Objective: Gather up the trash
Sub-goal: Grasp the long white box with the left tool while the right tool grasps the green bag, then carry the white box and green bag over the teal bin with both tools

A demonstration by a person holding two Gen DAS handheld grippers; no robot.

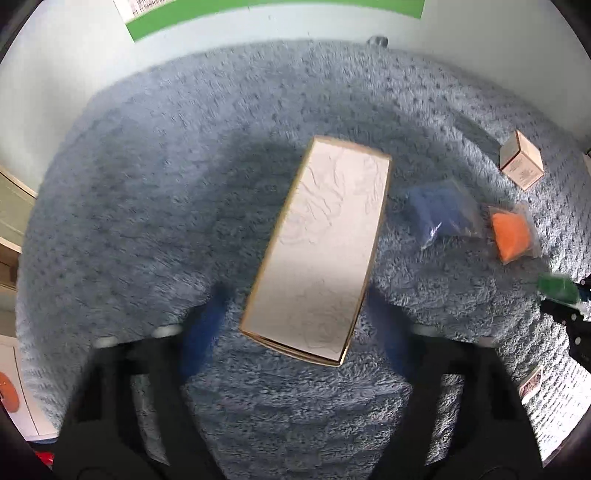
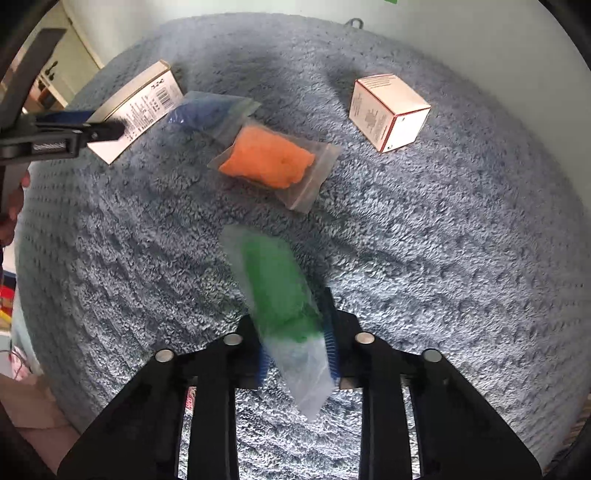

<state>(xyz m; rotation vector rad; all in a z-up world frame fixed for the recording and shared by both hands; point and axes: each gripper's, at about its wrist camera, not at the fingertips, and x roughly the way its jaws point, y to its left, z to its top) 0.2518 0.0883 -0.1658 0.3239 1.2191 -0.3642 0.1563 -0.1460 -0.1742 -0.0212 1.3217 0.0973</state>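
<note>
While you point both tools steeply down at the blue-grey shag rug [image 2: 461, 258], this is how things lie:

Left gripper [image 1: 295, 295]: your blue fingertips [image 1: 207, 321] stand either side of the long cream box [image 1: 317, 251], near its close end. The picture is blurred, and you cannot tell whether the pads touch the box walls — rug shows between the left pad and the box.

Long cream box: lies flat on the rug, tilted a little off your gripper's line, pale embossed face up.

Right gripper [image 2: 295, 343]: closed on the bag with green filling [image 2: 280, 295]. Its clear end sits pinched between the blue ribbed pads [image 2: 330, 332], and the green part stretches away from you, blurred.

Orange bag [image 2: 269, 162]: flat on the rug beyond the green one, apart from it.

Blue bag [image 2: 207, 110]: just beyond the orange bag, its corner overlapped by it, beside the long box.

Small square box [image 2: 388, 110]: stands alone to the right, well apart from the bags.

Rug edge: a pale floor [image 2: 480, 44] shows past it — a green sheet [image 1: 258, 11] lies there in the left view.
</note>
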